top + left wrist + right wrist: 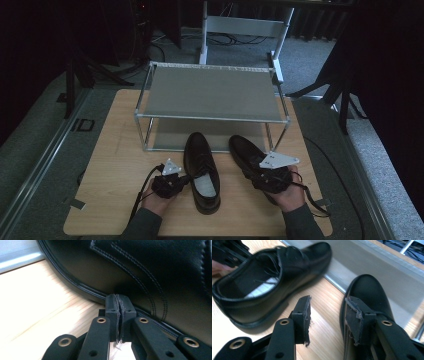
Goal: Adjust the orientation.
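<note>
Altogether two black leather shoes lie on the bench (115, 150) before one shelf rack (210, 95): left shoe (201, 170), right shoe (248, 156). Left claw (120, 305) is pressed together, empty; right claw (329, 315) gapes wide.

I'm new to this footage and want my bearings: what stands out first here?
Two black leather lace-up shoes sit on the wooden table, one mid-table, the other to its right, toes toward a two-tier metal shoe rack. The left gripper, shut, touches the middle shoe's side; the right gripper, open, straddles the other shoe's side.
</note>
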Available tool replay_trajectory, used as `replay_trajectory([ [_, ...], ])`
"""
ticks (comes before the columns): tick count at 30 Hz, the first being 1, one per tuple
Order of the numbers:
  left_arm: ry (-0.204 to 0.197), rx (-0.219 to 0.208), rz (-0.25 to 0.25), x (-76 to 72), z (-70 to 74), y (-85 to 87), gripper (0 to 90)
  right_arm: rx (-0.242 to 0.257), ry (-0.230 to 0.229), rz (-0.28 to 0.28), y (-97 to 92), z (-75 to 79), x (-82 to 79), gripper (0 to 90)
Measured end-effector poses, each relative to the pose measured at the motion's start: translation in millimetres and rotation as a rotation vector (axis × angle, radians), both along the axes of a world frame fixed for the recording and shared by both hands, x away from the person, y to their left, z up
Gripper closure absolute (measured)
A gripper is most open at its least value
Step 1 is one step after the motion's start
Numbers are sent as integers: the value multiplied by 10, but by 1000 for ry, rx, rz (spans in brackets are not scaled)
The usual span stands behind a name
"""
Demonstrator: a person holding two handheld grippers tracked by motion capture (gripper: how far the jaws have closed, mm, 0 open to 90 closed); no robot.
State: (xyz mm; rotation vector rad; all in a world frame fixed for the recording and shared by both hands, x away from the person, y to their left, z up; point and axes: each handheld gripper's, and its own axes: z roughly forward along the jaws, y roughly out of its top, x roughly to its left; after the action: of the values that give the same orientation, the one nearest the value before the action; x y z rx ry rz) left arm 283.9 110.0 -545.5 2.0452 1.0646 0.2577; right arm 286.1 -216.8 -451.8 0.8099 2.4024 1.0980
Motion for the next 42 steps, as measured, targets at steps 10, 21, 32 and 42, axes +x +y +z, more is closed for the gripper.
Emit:
replay_trajectory([
  [10, -2, -1, -49, 21, -7, -249, 880, 6, 27, 14, 47, -56, 4, 547],
  [21, 0, -14, -115, -8, -19, -508, 872, 4, 73, 43, 222, -163, 45, 542],
  [32, 16, -31, -116, -4, -24, -528, 873, -48, 117, 16, 361, -325, 135, 608],
  [42, 40, -62, -213, -107, -46, -734, 840, -94, 63, -14, 227, -265, 62, 809],
])
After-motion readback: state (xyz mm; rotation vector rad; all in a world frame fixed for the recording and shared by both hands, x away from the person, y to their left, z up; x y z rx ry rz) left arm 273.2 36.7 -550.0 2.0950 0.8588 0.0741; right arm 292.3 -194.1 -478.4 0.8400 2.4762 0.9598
